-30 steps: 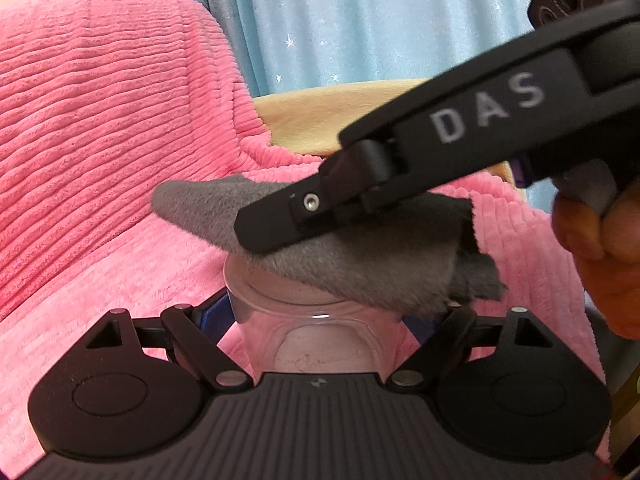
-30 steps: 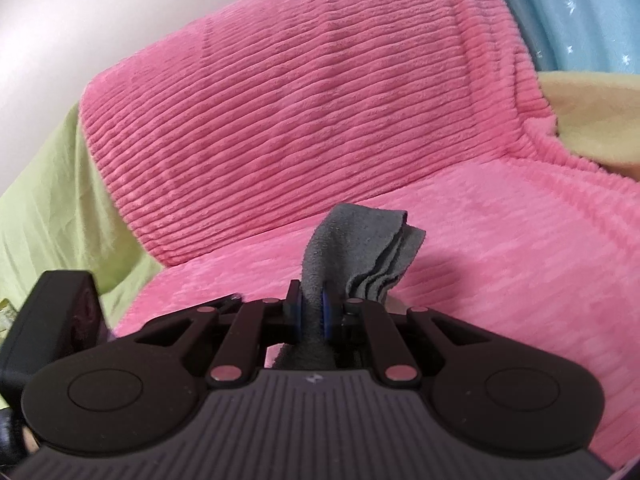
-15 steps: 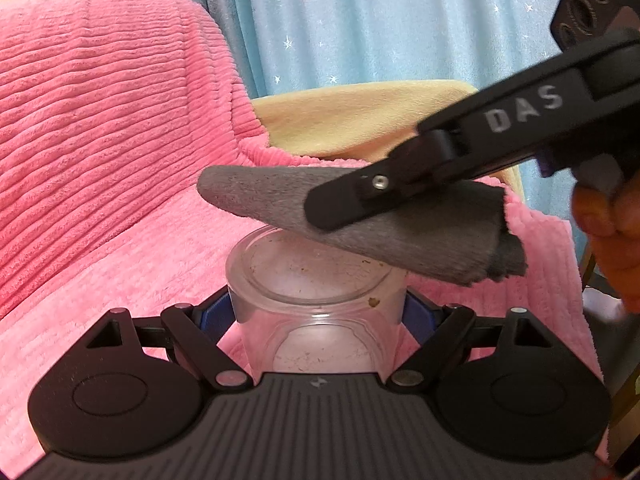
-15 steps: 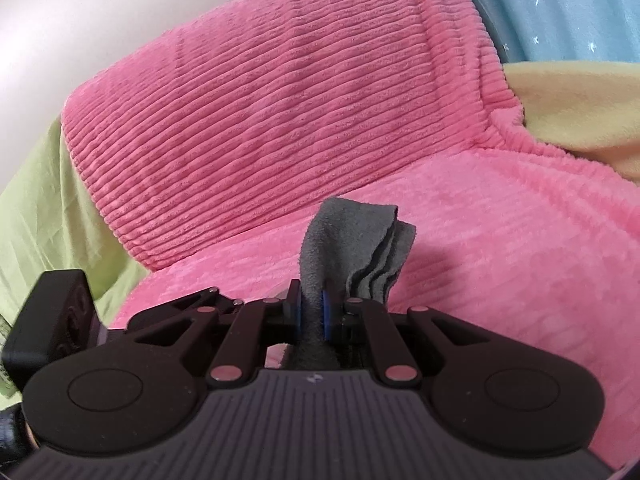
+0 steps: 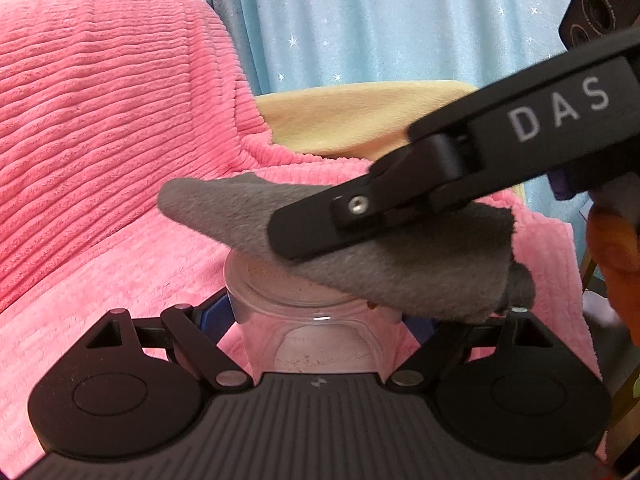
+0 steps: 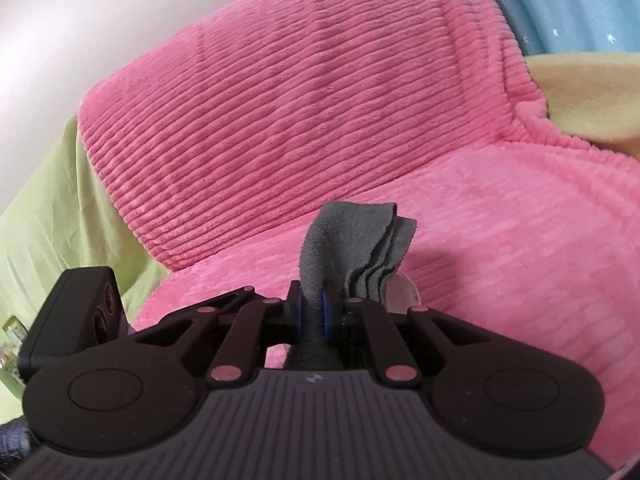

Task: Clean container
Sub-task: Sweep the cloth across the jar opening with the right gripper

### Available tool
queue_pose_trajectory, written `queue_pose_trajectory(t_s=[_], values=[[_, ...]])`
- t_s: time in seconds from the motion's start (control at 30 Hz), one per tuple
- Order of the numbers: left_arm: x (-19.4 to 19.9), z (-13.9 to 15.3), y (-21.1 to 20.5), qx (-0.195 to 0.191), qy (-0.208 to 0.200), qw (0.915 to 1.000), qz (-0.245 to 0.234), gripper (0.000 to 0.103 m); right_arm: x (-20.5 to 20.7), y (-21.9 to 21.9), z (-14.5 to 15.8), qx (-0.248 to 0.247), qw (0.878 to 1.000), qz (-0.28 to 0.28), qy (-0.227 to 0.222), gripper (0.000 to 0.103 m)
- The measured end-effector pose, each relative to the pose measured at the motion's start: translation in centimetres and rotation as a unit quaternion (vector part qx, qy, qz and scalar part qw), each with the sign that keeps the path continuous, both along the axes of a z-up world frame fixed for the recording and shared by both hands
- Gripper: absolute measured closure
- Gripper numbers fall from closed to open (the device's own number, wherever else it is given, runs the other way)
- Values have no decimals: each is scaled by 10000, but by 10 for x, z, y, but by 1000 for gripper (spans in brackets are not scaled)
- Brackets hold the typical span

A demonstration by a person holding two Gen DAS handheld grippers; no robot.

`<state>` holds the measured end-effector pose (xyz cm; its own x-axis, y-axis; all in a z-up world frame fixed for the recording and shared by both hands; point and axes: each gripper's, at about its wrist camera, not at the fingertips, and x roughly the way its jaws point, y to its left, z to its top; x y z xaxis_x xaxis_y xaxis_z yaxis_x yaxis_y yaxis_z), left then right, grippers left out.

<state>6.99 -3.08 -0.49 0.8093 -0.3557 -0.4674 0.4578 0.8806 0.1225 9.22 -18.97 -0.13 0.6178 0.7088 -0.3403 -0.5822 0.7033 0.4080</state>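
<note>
Lower centre, left gripper (image 5: 320, 312): jaws clamp the clear plastic container (image 5: 308, 320).
Right gripper (image 6: 313, 312): jaws pinch the grey cloth (image 5: 400, 264).
Change: cloth, lifted a moment ago, is back down on the rim; another wiping pass.

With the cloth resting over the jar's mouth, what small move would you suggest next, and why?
Probably push the grey cloth down into the clear jar and twist. The right gripper pinches the cloth, which only drapes over the right part of the rim, while specks still show on the jar's inside wall. The left gripper clamps the jar, so it should hold.
</note>
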Motion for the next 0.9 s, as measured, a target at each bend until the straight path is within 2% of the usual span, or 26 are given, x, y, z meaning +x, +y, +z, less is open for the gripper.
queue_pose_trajectory(t_s=[0.1, 0.27, 0.5, 0.67, 0.9], values=[[4, 0, 14, 2, -4, 9999, -135, 17, 4, 7, 3, -207, 9996, 20, -174, 97], [4, 0, 13, 35, -25, 9999, -148, 17, 12, 7, 4, -310, 9990, -72, -305, 97], [2, 0, 8, 121, -91, 9997, -188, 17, 8, -10, 3, -282, 9993, -178, -168, 97], [3, -1, 11, 50, -47, 9997, -216, 17, 5, -22, 3, -262, 9993, -248, -71, 96], [3, -2, 11, 32, -25, 9999, -158, 17, -4, -21, 3, -116, 9999, -109, 34, 96]])
